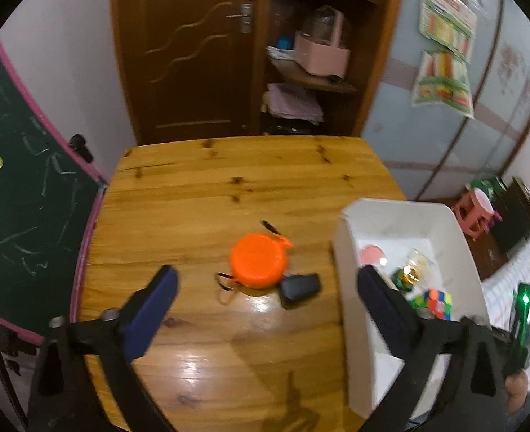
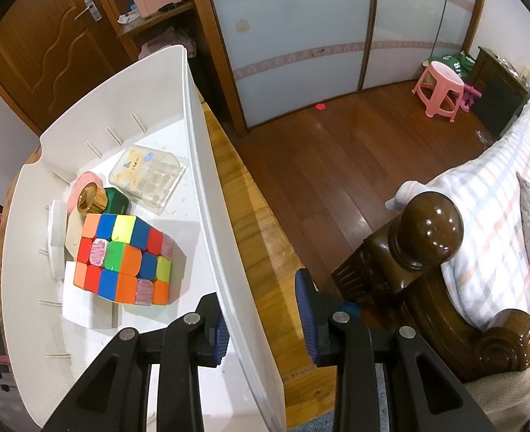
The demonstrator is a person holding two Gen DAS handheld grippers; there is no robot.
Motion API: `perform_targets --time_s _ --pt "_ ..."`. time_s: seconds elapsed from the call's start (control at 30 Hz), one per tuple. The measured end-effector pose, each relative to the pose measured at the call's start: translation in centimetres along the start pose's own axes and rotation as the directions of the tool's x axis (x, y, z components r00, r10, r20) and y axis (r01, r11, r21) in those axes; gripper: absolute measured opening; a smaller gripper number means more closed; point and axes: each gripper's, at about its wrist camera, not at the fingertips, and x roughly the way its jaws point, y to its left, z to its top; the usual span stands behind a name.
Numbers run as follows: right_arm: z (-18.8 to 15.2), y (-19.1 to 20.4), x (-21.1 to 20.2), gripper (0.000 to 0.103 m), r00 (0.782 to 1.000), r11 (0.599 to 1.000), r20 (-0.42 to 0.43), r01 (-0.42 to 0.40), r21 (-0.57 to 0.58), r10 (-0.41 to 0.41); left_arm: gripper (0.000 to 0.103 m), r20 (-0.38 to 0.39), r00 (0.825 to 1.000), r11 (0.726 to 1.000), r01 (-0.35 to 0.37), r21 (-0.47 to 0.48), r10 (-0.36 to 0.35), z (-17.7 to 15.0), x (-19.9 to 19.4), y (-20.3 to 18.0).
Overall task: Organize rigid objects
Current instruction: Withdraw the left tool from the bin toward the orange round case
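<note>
Left gripper (image 1: pixel 266 297): fingers (image 1: pixel 156 302) spread wide and released, holding nothing, angled down over the desk (image 1: pixel 200 194). One orange round case (image 1: pixel 258 260) and one black key fob (image 1: pixel 299 288) lie on the desk left of the white bin (image 1: pixel 351 288).

Right gripper (image 2: pixel 265 320): fingers (image 2: pixel 306 309) partly closed astride the right wall of the white bin; contact cannot be confirmed. It points steeply down.

Inside the white bin: one puzzle cube (image 2: pixel 124 259), one clear box (image 2: pixel 147 176), one gold-capped green bottle (image 2: pixel 101 199).

No readable text anywhere. Only scribbled chalk marks on the chalkboard (image 1: pixel 19 194) left of the hand-held gripper, blurred print on the wall posters (image 1: pixel 445 46) ahead, illegible white letters on a green bag (image 2: pixel 461 61).
</note>
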Motion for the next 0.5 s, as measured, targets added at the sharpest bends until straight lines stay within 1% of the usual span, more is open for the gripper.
perform_targets --time_s 0.13,0.2,0.3,0.4,0.5 --pt "0.0 0.0 0.0 0.032 1.000 1.000 -0.003 0.003 -0.001 -0.003 0.101 -0.023 0.998 0.998 -0.061 -0.017 0.061 0.3 1.7 1.8" --pt "0.0 0.1 0.1 0.032 1.000 1.000 -0.005 0.005 -0.003 -0.005 0.101 -0.058 0.995 0.996 -0.081 -0.023 0.080 0.3 3.4 2.6" --pt "0.0 0.1 0.1 0.032 1.000 1.000 -0.009 0.007 -0.005 -0.007 0.101 -0.108 0.993 0.998 -0.060 -0.026 0.057 0.1 5.4 3.2" --pt "0.0 0.2 0.1 0.032 1.000 1.000 -0.012 0.010 -0.007 -0.010 0.101 -0.161 0.987 1.000 -0.019 -0.007 0.017 -0.1 8.1 3.3" --pt "0.0 0.2 0.1 0.032 1.000 1.000 -0.013 0.011 -0.007 -0.011 0.102 -0.203 0.979 1.000 -0.004 0.015 0.007 -0.2 10.7 3.0"
